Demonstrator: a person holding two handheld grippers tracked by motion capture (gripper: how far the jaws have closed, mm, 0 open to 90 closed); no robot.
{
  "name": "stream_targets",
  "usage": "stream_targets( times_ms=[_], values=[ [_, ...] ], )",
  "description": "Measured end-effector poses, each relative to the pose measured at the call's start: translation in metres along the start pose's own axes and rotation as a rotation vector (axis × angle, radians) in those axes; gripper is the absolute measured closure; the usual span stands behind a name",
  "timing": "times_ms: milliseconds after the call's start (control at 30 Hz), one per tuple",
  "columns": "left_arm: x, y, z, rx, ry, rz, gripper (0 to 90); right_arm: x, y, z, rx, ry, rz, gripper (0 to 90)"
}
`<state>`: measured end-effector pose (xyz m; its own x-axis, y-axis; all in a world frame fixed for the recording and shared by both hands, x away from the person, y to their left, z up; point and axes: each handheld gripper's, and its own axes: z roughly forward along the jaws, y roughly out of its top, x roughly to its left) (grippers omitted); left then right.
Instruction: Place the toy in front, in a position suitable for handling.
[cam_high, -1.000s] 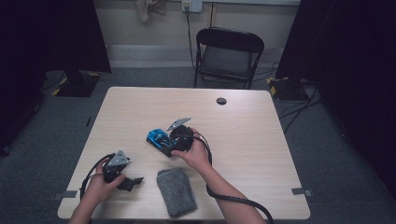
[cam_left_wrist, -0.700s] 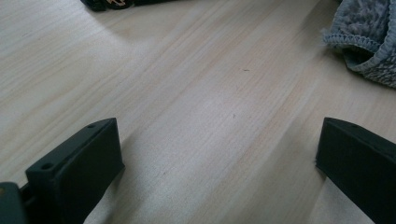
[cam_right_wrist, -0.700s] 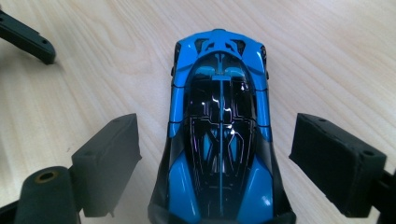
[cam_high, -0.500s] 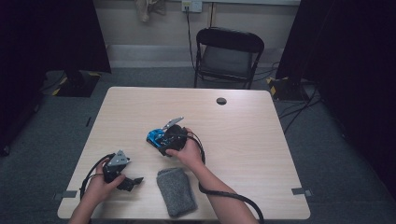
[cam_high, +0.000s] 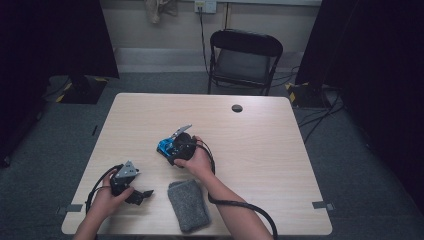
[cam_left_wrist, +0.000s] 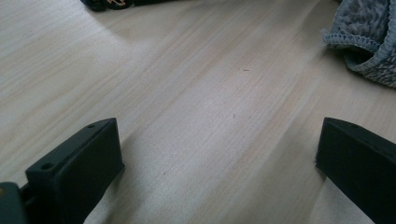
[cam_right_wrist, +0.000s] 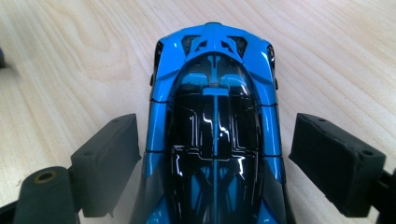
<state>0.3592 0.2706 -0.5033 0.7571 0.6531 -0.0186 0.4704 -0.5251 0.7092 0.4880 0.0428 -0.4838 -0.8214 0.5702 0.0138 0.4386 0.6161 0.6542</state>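
Tabletop (cam_high: 280, 150): pale wood grain, seen whole from the high view; each tool view gives a close patch of it.
Chair (cam_high: 245, 55): dark folding chair past the far edge, seen from the high view.
Grey cloth (cam_high: 188, 205): knitted, lying near the front edge between the two forearms; the left tool view catches a corner of it (cam_left_wrist: 369, 42) at upper right, the rest cut off.
Right tool (cam_high: 172, 148): the hand covers most of it from above; the right tool view shows its jaws apart, one on each side of the toy car, the left one close to the bodywork, the right one with a gap, not clamping it (cam_right_wrist: 215, 154).
Left tool (cam_high: 142, 194): on the front left of the tabletop; its own view shows the jaws wide apart with bare wood between them (cam_left_wrist: 219, 158).
Toy car (cam_high: 166, 146): blue with a black glossy roof, near the tabletop's middle; from above only a blue sliver shows beside the hand, up close its near end is cut off (cam_right_wrist: 215, 116).
Dark round spot (cam_high: 237, 108): small, near the far edge; too small to make out.
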Motion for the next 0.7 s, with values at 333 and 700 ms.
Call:
stream_targets(
  times_ms=[333, 700],
  values=[
    [0.0000, 0.0000, -0.0001, 0.001, 0.000, 0.000, 0.0, 0.0042, 0.0001, 0.0053, 0.015, 0.003, -0.024, 15.6],
    [0.0000, 0.0000, 0.0000, 0.000, 0.000, 0.000, 0.0, -0.0007, -0.0076, 0.0059, 0.009, 0.004, -0.018, 20.2]
  ],
)
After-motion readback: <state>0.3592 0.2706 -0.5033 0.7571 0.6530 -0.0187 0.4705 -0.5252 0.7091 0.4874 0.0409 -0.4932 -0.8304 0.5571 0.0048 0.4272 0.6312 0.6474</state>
